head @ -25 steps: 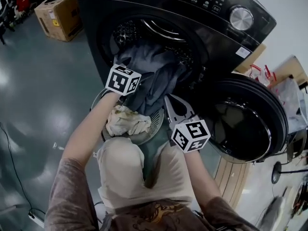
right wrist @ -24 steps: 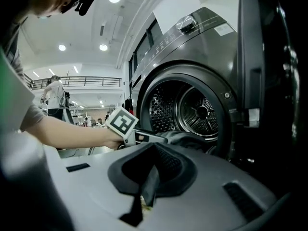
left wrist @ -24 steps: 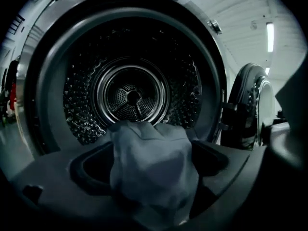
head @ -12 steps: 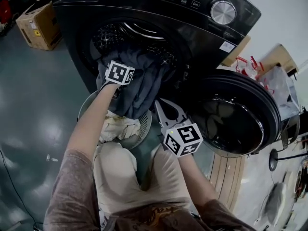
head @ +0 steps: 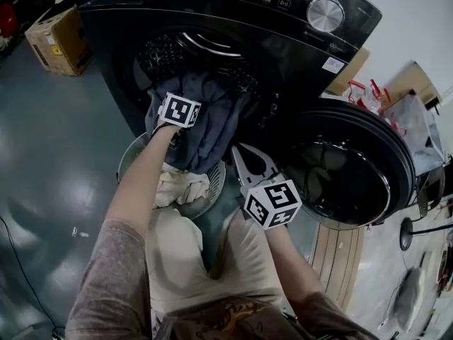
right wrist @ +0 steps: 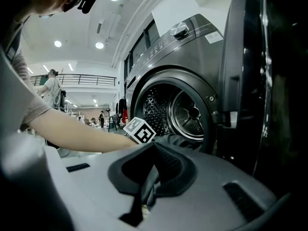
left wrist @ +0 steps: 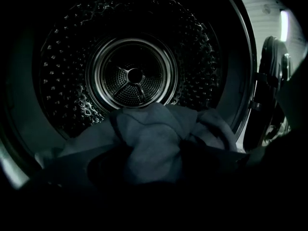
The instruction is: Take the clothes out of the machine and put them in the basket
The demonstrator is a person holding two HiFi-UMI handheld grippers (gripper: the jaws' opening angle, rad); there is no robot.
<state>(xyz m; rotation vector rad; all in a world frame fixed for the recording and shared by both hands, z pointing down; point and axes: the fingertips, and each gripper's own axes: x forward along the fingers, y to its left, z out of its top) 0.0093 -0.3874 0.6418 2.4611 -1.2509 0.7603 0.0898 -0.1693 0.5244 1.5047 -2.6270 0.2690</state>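
Holds a dark garment [head: 212, 122] at the mouth of the machine [head: 297, 44] with the left gripper [head: 180, 109].
Clamps a bunched fold of the garment between closed jaws, sunk in cloth and shadow, and faces straight into the drum [left wrist: 134, 76]. Leaves the rest of the garment spilling over the lip of the opening and hanging down onto the far rim of the basket [head: 216, 183], set on the floor in front of the machine, with a pale cloth [head: 177, 186] lying inside. Holds the right gripper [head: 244, 160] just beside the basket and near the open door [head: 354, 168], jaws pressed together on nothing, pointing towards the opening, close to the garment's hanging edge.
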